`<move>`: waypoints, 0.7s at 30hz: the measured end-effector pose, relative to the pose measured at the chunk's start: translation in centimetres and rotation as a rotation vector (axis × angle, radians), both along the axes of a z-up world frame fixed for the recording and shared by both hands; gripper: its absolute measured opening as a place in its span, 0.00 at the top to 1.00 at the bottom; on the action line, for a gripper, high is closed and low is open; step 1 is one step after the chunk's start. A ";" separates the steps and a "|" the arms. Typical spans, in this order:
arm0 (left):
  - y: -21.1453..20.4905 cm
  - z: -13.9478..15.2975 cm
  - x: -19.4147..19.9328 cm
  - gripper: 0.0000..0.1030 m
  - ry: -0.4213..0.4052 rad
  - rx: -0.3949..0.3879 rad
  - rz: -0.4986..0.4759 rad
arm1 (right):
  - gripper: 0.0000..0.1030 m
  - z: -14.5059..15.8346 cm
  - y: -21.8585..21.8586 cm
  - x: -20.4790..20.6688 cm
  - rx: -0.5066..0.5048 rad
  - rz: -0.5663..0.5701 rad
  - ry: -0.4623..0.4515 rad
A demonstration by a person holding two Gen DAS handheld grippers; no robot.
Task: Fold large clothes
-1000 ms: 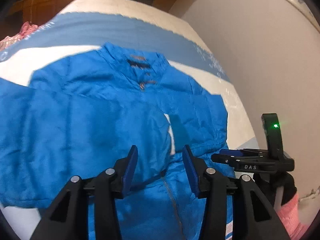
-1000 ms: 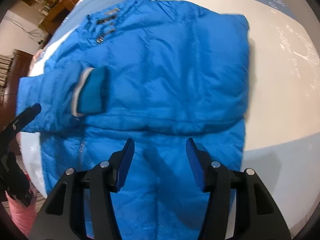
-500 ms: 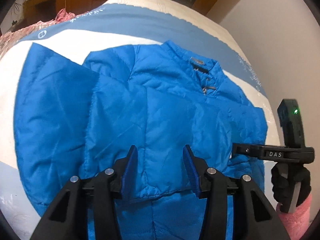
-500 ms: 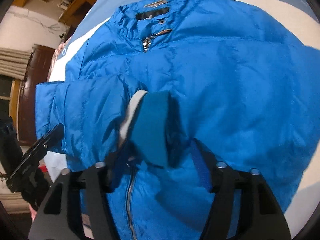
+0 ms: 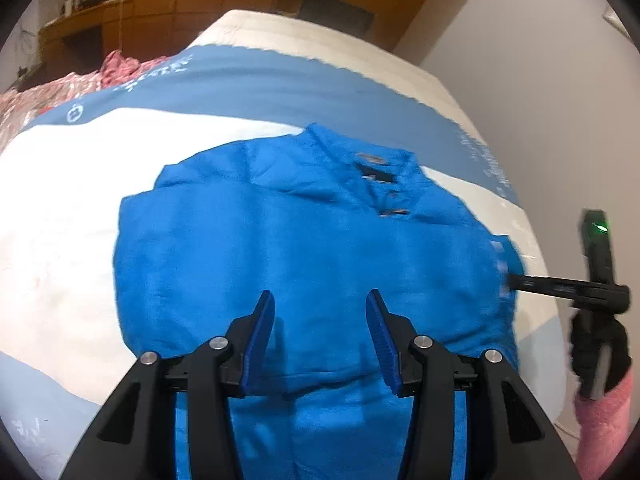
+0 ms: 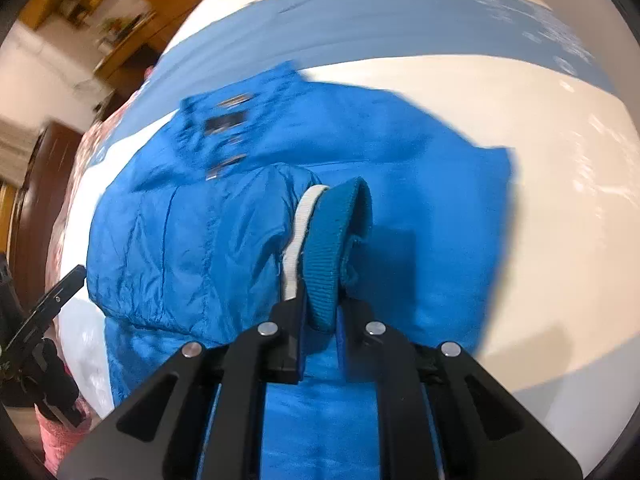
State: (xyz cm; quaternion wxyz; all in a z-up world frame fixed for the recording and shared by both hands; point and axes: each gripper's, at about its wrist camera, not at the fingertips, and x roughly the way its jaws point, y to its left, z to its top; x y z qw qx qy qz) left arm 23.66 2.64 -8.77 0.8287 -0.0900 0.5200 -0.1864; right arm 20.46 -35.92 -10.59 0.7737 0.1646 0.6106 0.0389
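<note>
We have the blue jacket [image 5: 304,248] spread on the bed [image 5: 60,240]; our right hand-held gripper [image 6: 320,312] is closing on the ribbed cuff [image 6: 332,248]; the left hand-held gripper [image 5: 320,340] hovers apart, empty; a shallow pinch on slick fabric could slip, dropping the sleeve [image 6: 224,240] crooked.

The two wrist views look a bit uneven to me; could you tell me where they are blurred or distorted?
Left wrist view: fisheye bends the bed; the jacket is soft, its right edge smeared. Right wrist view: collar and background streaked, while the cuff in the closing right gripper stays sharp.
</note>
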 end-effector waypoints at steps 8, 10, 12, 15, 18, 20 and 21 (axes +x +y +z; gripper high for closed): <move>0.1 -5.2 2.2 0.54 0.090 0.077 0.026 | 0.90 -3.7 -2.3 -0.5 -0.038 -0.056 0.062; -0.1 -5.6 2.2 0.54 0.083 0.098 0.022 | 0.89 -5.0 -2.0 -0.3 -0.046 -0.055 0.072; -0.3 -5.8 2.3 0.54 0.073 0.119 0.015 | 0.89 -5.2 -2.0 -0.3 -0.045 -0.060 0.075; -0.3 -5.3 2.5 0.54 0.093 0.130 0.016 | 0.83 -4.1 -2.2 -0.3 -0.067 -0.055 0.079; -0.2 -3.2 2.5 0.53 0.059 0.129 0.022 | 0.78 -0.2 -2.1 -0.8 -0.131 -0.060 -0.015; -0.2 -1.9 2.8 0.51 0.018 0.139 0.026 | 0.78 2.1 -1.5 -0.6 -0.133 -0.042 -0.073; -0.4 -1.4 3.2 0.50 0.004 0.137 0.025 | 0.78 2.6 -1.0 -0.2 -0.116 -0.024 -0.082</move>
